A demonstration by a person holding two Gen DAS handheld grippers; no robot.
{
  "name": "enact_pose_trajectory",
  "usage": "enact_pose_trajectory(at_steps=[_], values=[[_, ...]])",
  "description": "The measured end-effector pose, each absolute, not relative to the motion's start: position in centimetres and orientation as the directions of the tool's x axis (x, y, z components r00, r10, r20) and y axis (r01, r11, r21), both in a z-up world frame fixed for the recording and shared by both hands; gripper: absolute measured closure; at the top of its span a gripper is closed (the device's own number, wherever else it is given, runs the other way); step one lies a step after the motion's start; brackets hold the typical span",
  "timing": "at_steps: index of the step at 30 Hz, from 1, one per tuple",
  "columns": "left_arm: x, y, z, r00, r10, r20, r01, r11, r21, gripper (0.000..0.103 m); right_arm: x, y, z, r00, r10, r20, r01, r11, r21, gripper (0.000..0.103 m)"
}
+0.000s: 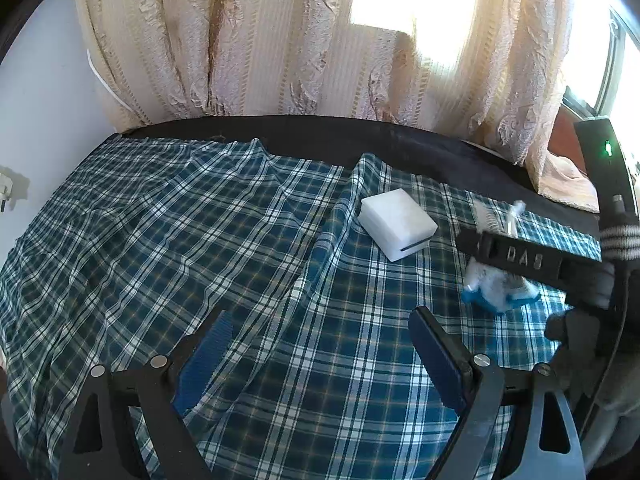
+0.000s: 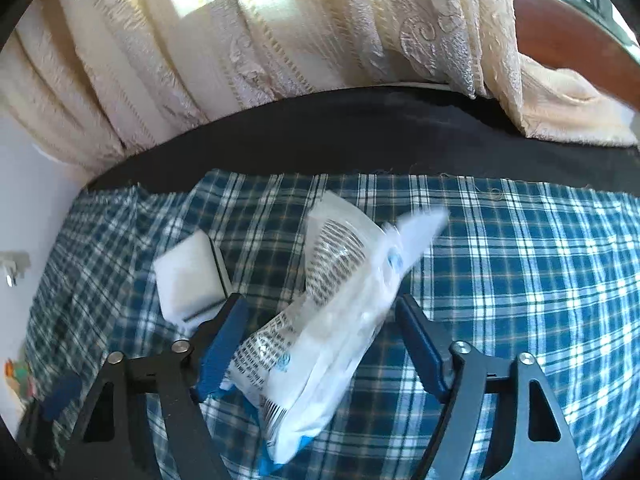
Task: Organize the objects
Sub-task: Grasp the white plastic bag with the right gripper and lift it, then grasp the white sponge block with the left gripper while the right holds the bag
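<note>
A white and blue plastic packet [image 2: 332,320] with printed text stands tilted on the plaid cloth [image 2: 520,280], between the jaws of my right gripper [image 2: 322,300]. The left pad touches the packet; a gap shows at the right pad, so the gripper is open. A white rectangular box [image 2: 188,280] lies just left of that gripper's left finger. In the left wrist view the box [image 1: 396,224] lies ahead and to the right of my left gripper [image 1: 322,316], which is open and empty over the cloth. The packet [image 1: 492,292] shows partly under the right gripper's black finger [image 1: 520,258].
The plaid cloth [image 1: 180,240] is wrinkled, with a raised fold running down its middle. A dark strip of surface [image 1: 300,136] borders it at the back, under cream curtains [image 1: 260,40]. A wall plug [image 1: 6,192] sits at the far left.
</note>
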State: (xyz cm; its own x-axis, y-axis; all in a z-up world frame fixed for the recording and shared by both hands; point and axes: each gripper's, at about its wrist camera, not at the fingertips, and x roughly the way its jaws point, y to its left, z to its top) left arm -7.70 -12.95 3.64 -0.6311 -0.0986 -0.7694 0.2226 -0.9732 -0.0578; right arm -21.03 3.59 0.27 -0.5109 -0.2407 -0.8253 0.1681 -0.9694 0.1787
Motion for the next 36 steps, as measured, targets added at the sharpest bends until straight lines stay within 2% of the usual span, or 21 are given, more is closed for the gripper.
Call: enact_pose_trajectory(at_steps=[6,7,9,10,25,36], values=[[-7.7,-13.0,3.7,-0.631,-0.099,-0.770,0.222,-0.973,-0.057,0.010,-20.8,3.4,-0.1,-0.525,-0.207,-0.825,0.172,-0.976,0.135,0.036],[-7.7,-13.0,3.7,-0.631,-0.099,-0.770,0.223,-0.973,-0.057,0.010,-20.8,3.4,-0.1,-0.529,-0.198,-0.825,0.170,-0.977,0.126,0.038],[-7.7,-13.0,3.7,-0.630,-0.098,-0.770,0.223,-0.973,-0.059,0.010,-20.7,3.5,0.0,-0.538,-0.178,-0.824,0.164,-0.981,0.105,0.049],[-7.7,-12.9,3.7,-0.631,-0.098,-0.770,0.223,-0.973,-0.059,0.010,-20.6,3.7,0.0,-0.540,-0.179,-0.823,0.163,-0.981,0.106,0.051],[-7.6,-12.3,3.3,-0.634,-0.107,-0.766,0.206,-0.978,-0.034,0.010,-14.8,8.6,0.5,-0.565,-0.221,-0.795,0.142,-0.975,0.171,0.052],[-7.5,-11.5,3.5,-0.646,-0.057,-0.761,0.163,-0.985,-0.065,0.010,-6.6,14.8,3.1,-0.636,-0.249,-0.730,0.100,-0.965,0.243,0.052]])
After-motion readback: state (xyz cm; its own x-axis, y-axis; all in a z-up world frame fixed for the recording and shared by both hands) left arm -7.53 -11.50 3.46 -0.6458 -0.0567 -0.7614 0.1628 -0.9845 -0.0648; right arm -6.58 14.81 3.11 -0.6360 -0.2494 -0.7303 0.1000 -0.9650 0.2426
